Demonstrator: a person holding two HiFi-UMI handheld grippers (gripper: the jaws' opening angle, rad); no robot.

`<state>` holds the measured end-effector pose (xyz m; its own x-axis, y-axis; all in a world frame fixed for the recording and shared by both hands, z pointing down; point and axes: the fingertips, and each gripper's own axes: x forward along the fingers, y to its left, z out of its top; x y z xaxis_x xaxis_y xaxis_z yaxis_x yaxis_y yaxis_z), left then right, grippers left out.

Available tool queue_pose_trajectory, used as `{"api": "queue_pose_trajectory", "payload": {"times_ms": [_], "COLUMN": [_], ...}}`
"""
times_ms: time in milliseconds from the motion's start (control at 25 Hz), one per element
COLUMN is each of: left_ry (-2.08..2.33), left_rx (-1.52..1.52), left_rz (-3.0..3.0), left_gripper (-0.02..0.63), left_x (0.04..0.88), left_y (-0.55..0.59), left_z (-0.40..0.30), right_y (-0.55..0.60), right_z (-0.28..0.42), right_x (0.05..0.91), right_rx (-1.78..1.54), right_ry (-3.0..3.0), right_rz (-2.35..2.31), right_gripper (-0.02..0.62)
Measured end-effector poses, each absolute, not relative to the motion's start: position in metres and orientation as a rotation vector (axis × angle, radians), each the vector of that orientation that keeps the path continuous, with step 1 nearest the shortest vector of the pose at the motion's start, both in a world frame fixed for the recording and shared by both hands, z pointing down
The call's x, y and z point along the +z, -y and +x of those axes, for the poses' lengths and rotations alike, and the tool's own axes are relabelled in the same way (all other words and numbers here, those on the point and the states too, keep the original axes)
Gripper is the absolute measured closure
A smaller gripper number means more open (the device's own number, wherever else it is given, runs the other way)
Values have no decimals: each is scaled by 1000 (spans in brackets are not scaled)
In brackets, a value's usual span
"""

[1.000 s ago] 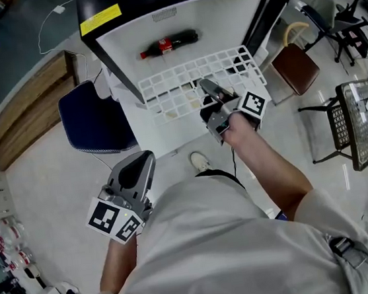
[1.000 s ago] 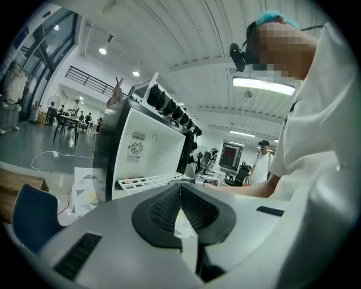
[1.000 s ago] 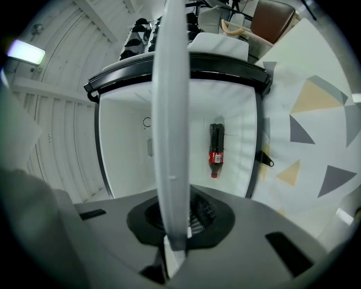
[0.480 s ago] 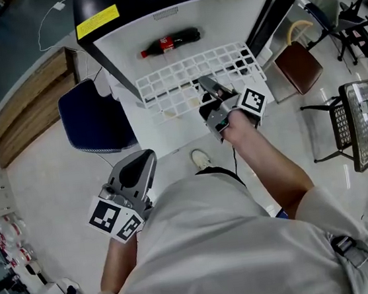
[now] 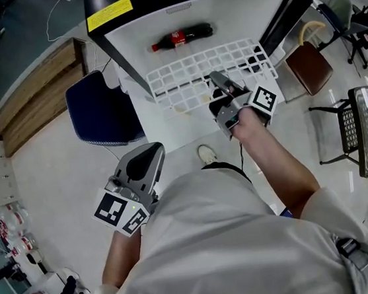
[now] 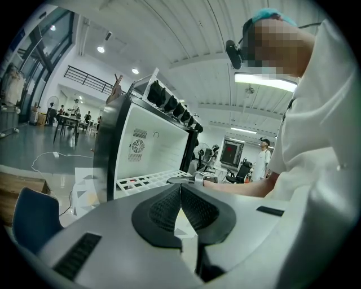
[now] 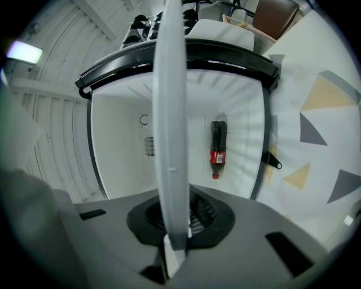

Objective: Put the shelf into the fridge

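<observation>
Holding the shelf by its near edge right now. The right gripper is clamped on the rim, roughly mid-span. In the right gripper view it's a white bar running straight up between the pads.

The shelf is at about 12 o'clock from me, level, with its far side over the mouth of the open fridge. A cola bottle lies on the white floor inside, further toward 12.

My read is that this white open grid is light and stiff, so weight isn't the worry. The coating looks smooth, though, and a one-edge pinch leaves the whole span levering on the pads, so I'd guess it wants to droop or twist. The middle of the front rim seems the right spot. A corner grip would yaw it.

The left gripper hangs at 8 o'clock, pads pressed together on nothing.
</observation>
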<state>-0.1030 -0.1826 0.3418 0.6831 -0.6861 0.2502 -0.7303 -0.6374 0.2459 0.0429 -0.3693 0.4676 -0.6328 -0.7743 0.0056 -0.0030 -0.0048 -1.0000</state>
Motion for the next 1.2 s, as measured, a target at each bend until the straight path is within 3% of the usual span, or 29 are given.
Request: {"api": "queue_pose_trajectory", "payload": {"times_ms": [1200], "left_ry": [1140], "left_rx": [200], "left_rz": [2549], "left_gripper": [588], "left_x": [344], "left_y": [219], "left_z": [-97], "right_y": [407], "right_z": [31], "right_x": [471], "right_rx": [-1728], "right_ry": [-1722], "right_rz": [-804], "right_gripper": [565]}}
